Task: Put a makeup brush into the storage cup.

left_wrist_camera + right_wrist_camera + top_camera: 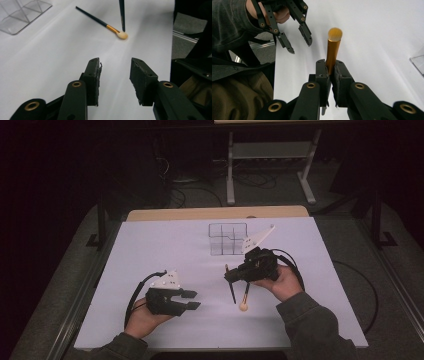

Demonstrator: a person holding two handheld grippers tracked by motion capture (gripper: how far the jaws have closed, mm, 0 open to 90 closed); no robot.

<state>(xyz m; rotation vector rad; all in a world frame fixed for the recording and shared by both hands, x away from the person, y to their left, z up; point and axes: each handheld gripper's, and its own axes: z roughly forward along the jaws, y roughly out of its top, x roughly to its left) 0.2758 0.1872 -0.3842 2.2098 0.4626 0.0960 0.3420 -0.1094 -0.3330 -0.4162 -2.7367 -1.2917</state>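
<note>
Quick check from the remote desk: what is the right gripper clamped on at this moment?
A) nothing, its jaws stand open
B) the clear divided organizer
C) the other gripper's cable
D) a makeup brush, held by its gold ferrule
D: in the right gripper view the right gripper is shut on the makeup brush, whose gold ferrule and bristle tip stick out past the pads.

The white-topped bench [165, 245] is evenly lit amid dark surroundings, shadows soft, the gold-ferruled cosmetic brush's pale tip [335, 34] blurred.

Dark room, grey floor [60, 255], white-topped table [165, 245]
</note>
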